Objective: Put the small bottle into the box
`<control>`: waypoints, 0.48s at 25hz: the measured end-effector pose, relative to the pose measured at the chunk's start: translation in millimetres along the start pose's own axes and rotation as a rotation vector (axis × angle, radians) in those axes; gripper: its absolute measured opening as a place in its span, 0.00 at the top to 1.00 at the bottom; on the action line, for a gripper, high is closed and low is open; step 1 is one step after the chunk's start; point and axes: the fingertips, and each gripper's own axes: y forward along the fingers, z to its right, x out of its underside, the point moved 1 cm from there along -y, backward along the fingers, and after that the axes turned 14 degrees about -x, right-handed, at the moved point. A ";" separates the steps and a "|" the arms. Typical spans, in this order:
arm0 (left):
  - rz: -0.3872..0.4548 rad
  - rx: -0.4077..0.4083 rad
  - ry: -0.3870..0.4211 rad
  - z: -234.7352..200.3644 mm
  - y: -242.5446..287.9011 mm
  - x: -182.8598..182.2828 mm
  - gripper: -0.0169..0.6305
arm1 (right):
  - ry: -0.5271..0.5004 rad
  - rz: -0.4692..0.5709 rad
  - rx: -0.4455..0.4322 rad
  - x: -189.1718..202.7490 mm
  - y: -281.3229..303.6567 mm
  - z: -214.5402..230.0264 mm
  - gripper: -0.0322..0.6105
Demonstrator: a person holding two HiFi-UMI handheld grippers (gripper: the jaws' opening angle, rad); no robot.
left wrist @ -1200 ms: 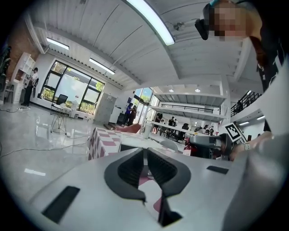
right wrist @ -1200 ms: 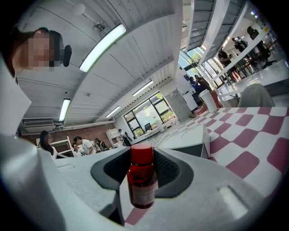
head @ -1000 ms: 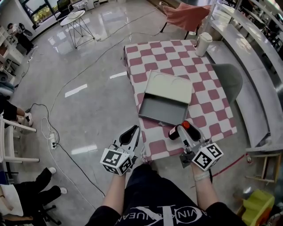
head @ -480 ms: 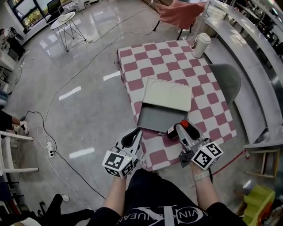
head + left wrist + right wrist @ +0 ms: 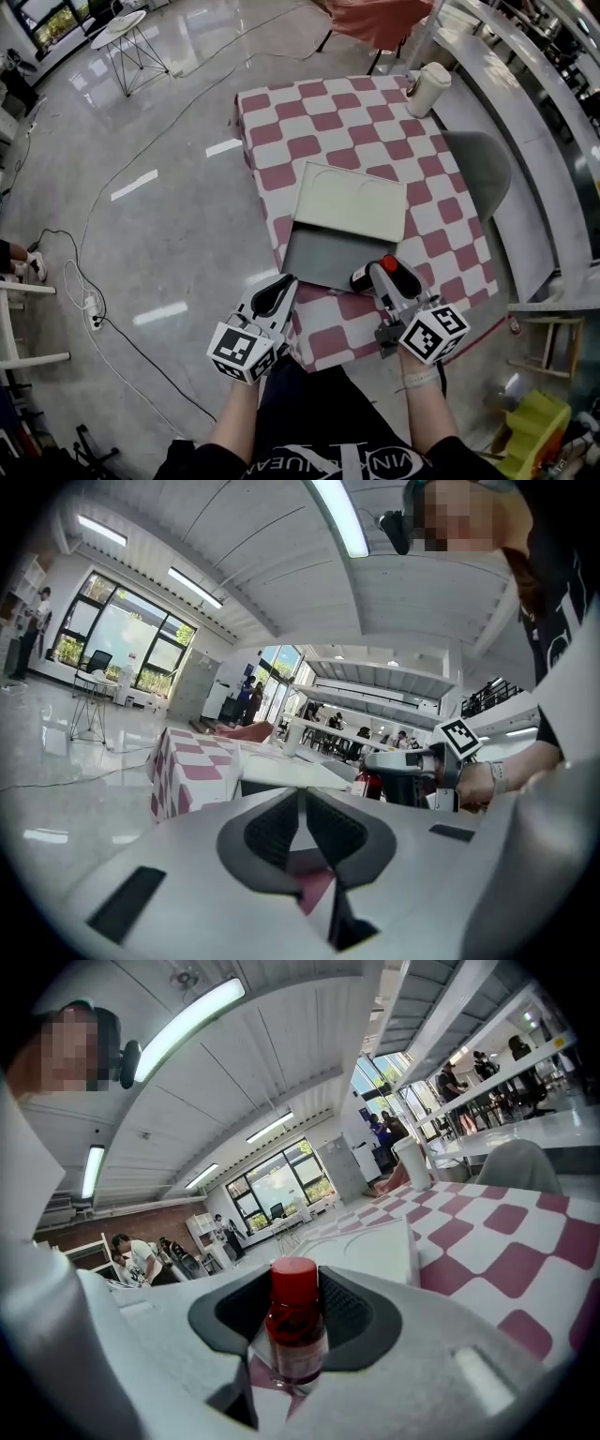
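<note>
Right gripper [image 5: 382, 279]: jaws clamped on small bottle [image 5: 295, 1321], red cap up, label unreadable | bottle at 5 o'clock rim of open box [image 5: 319, 255], its body partly hidden by jaws | left gripper [image 5: 274, 292]: jaws nearly together, empty | shirt print [image 5: 333, 461] upside down, cut off.

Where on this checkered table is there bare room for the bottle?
Free: the far half of the red-and-white checkered table, between the cream lid and the white cup; the strip right of the open grey box. Crowded: the near edge by the right gripper.
</note>
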 end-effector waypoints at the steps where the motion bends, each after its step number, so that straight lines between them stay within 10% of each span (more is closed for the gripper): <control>1: -0.004 0.002 0.003 1.6 1.8 0.9 0.93 | -0.001 -0.008 0.006 1.2 1.3 2.6 0.71; 12: -0.021 0.004 -0.020 8.2 15.2 5.7 0.93 | -0.124 -0.151 0.025 17.1 16.4 13.8 0.71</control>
